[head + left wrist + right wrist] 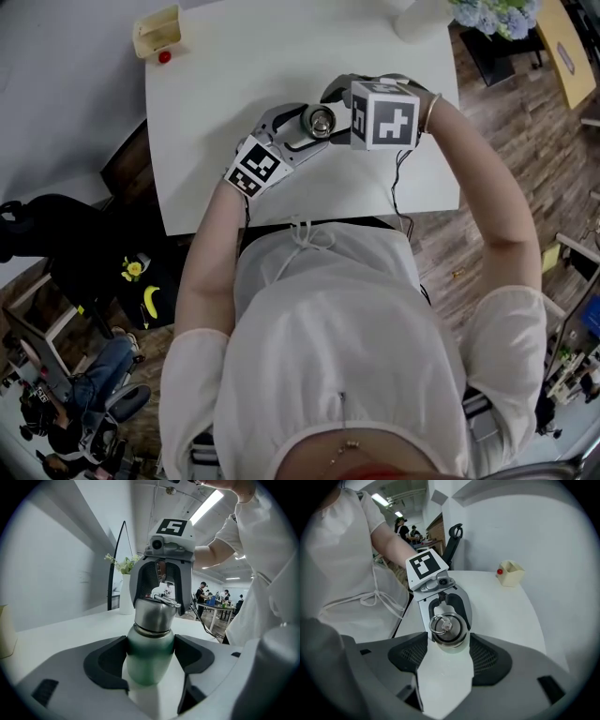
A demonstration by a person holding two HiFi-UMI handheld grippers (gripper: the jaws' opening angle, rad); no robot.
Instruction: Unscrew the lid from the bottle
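- At the upper left of the head view, a small cream box (157, 30) stands on the white desk (244, 56) with a red knob (165, 57) just beside it. No print can be read on either.
- The left gripper (150, 651) comes in from the lower left. Its jaws are clamped on the bottle (150, 668), with a dark pad pressing each side of the green body.
- Its marker cube (255, 169) carries only black-and-white square patterns, no words.
- The bottle stands near the middle of the desk, between the two grippers. No brand or label shows on the body.
- In the left gripper view the gripper's own body cuts off the bottle's base. In the head view only the top of the bottle can be seen.
- The steel lid (153, 615) sits on the bottle's neck, with a wire ring (439, 623) lying on top. Nothing is written on it.
- The right gripper (448, 637) points steeply down over the lid. Its jaws stand parted, with the lid between their tips and close to each pad, but not pressed.
- Its marker cube (386, 114) also bears only a blocky black pattern on white.
- At the upper right of the head view, a white vase (419, 19) is cut off by the frame edge. Pale blue flowers (495, 14) lie just beside it.
- The far background of the gripper views is too small to make out.
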